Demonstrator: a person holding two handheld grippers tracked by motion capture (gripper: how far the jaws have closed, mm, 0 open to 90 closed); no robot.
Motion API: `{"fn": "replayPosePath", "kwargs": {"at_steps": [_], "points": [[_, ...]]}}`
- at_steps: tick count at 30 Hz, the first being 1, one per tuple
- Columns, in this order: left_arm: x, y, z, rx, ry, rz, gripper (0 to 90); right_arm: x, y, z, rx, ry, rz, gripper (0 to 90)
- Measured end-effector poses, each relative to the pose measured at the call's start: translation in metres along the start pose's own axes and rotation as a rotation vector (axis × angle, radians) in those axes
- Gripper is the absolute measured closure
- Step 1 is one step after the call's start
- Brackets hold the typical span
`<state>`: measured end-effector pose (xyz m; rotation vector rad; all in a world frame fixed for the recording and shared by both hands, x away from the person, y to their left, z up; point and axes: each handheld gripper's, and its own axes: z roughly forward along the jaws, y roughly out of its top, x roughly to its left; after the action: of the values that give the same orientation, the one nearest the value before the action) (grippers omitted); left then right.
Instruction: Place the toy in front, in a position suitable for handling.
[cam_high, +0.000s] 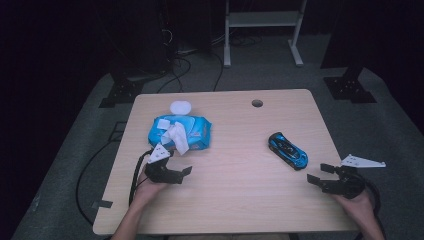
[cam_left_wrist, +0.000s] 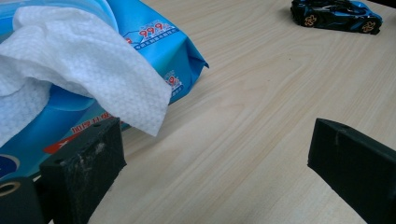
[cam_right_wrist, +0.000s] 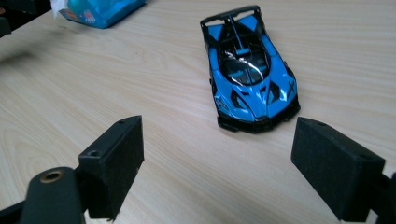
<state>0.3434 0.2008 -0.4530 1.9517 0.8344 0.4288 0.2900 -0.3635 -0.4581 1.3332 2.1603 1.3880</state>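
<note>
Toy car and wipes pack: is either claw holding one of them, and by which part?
Nothing is held. The left claw is open beside the wipes pack; the right claw is open short of the toy car.

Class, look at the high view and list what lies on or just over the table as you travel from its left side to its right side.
left gripper → blue pack of wet wipes → round hole in the tabletop → blue toy car → right gripper.
</note>
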Motion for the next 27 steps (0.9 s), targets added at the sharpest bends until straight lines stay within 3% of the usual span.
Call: {"fn": "replayPosePath", "kwargs": {"at_steps": [9,11,19,23,27], "points": [[-0.002,0.000,-0.001,0.002,0.003,0.003,3.0,-0.001,0.014,0.008,0.000,-0.009,-0.015,15.4],[-0.002,0.000,-0.002,0.012,0.010,0.014,3.0,-0.001,0.021,0.010,0.010,-0.014,-0.024,15.1],[0.000,0.000,-0.004,-0.003,0.004,-0.005,3.0,-0.001,0.049,0.022,0.004,-0.038,-0.048,14.9],[0.001,0.000,-0.004,-0.004,0.006,-0.005,3.0,-0.003,0.067,0.039,0.032,-0.052,-0.063,14.2],[0.001,0.000,-0.004,-0.001,0.006,-0.007,3.0,-0.004,0.087,0.066,0.110,-0.060,-0.098,13.7]]}}
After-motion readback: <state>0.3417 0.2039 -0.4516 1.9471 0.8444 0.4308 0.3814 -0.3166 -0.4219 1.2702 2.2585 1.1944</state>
